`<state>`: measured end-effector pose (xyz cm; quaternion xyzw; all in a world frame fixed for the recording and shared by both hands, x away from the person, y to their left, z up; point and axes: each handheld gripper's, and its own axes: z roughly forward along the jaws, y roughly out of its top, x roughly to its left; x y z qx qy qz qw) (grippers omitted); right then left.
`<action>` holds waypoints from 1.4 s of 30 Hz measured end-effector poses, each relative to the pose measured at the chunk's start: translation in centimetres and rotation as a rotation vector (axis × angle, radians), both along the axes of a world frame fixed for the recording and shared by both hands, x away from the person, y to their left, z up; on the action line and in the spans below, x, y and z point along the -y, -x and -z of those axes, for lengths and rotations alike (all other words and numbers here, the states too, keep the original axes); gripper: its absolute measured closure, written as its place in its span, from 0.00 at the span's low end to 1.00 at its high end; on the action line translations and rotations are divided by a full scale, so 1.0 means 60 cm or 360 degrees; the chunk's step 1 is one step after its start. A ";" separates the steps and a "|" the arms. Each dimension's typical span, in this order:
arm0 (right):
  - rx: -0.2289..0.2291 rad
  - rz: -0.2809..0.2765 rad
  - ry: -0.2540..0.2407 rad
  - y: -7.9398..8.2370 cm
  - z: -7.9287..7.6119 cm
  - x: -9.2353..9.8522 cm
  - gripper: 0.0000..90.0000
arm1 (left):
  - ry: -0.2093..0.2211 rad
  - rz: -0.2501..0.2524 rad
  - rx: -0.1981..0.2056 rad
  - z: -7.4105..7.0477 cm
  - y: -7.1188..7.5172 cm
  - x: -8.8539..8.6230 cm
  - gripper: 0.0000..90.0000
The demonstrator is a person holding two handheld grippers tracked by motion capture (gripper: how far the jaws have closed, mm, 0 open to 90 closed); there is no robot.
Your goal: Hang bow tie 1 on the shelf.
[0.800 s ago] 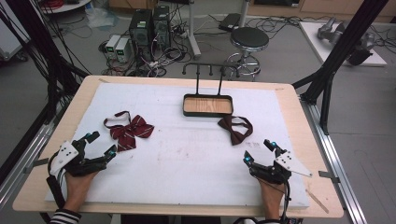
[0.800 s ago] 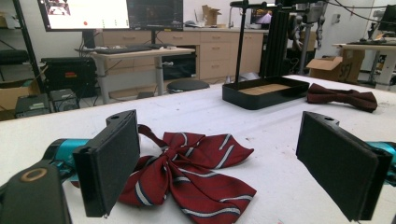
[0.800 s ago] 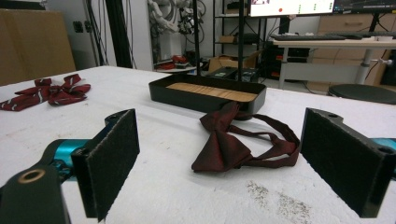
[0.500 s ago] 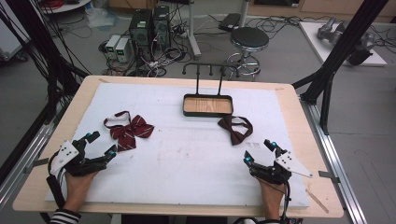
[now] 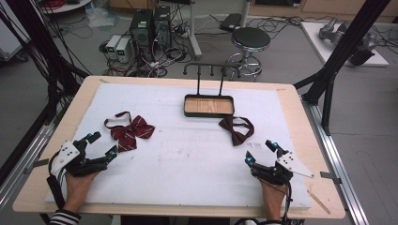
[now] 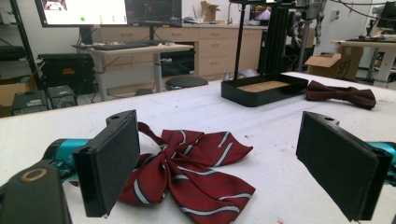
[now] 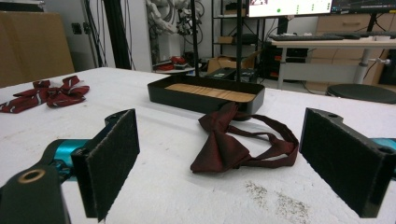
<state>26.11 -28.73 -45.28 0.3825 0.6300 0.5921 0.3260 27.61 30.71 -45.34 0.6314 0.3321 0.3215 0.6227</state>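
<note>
A striped dark-red bow tie (image 5: pixel 130 131) lies on the white table cover at the left, close in front of my open left gripper (image 5: pixel 102 144); in the left gripper view the striped bow tie (image 6: pixel 191 170) sits between the wide-apart jaws. A plain maroon bow tie (image 5: pixel 236 129) lies right of centre, beyond my open right gripper (image 5: pixel 263 152); the right gripper view shows the maroon bow tie (image 7: pixel 233 144) ahead with its strap looped. A black tray (image 5: pixel 209 106) with a wooden floor and a tall hook rack stands at the back centre. Both grippers hold nothing.
The white cover (image 5: pixel 187 159) leaves a wooden table rim (image 5: pixel 324 140) around it. Black frame posts (image 5: pixel 338 56) stand at both back corners. A stool (image 5: pixel 251 40) and computer boxes (image 5: pixel 150 26) sit on the floor behind the table.
</note>
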 end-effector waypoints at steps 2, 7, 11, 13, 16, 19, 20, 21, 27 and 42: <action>-0.0001 0.0001 -0.0002 0.000 0.000 0.000 0.13 | -0.0006 0.0007 -0.0009 -0.001 -0.001 0.001 0.15; -0.0005 -0.0005 -0.0006 0.000 0.000 0.001 0.13 | -0.0030 0.0026 -0.0015 -0.014 -0.002 0.001 0.15; -0.0002 0.0000 -0.0002 0.000 0.000 0.000 0.12 | -0.0067 0.0028 -0.0028 -0.031 -0.007 0.003 0.15; 0.0007 -0.0002 0.0003 -0.001 0.000 0.000 0.13 | -0.0096 0.0028 -0.0055 -0.038 -0.011 0.002 0.16; 0.0005 -0.0003 0.0005 -0.001 0.000 0.000 0.13 | -0.0121 0.0032 -0.0081 -0.046 -0.017 0.000 0.16; 0.0000 -0.0003 0.0000 0.000 0.000 0.001 0.12 | -0.0117 0.0033 -0.0102 -0.056 -0.024 -0.002 0.16; -0.0003 -0.0002 -0.0004 0.000 0.000 0.000 0.12 | -0.0117 0.0033 -0.0102 -0.056 -0.024 -0.002 0.16; -0.0003 -0.0002 -0.0004 0.000 0.000 0.000 0.12 | -0.0115 0.0034 -0.0104 -0.058 -0.025 -0.002 0.16; 0.0003 -0.0004 0.0001 0.000 0.000 0.000 0.13 | -0.0145 0.0045 -0.0141 -0.065 -0.036 0.000 0.16; 0.0000 -0.0009 -0.0008 0.000 0.000 0.001 0.12 | -0.0306 0.0064 -0.0314 -0.093 -0.073 0.017 0.16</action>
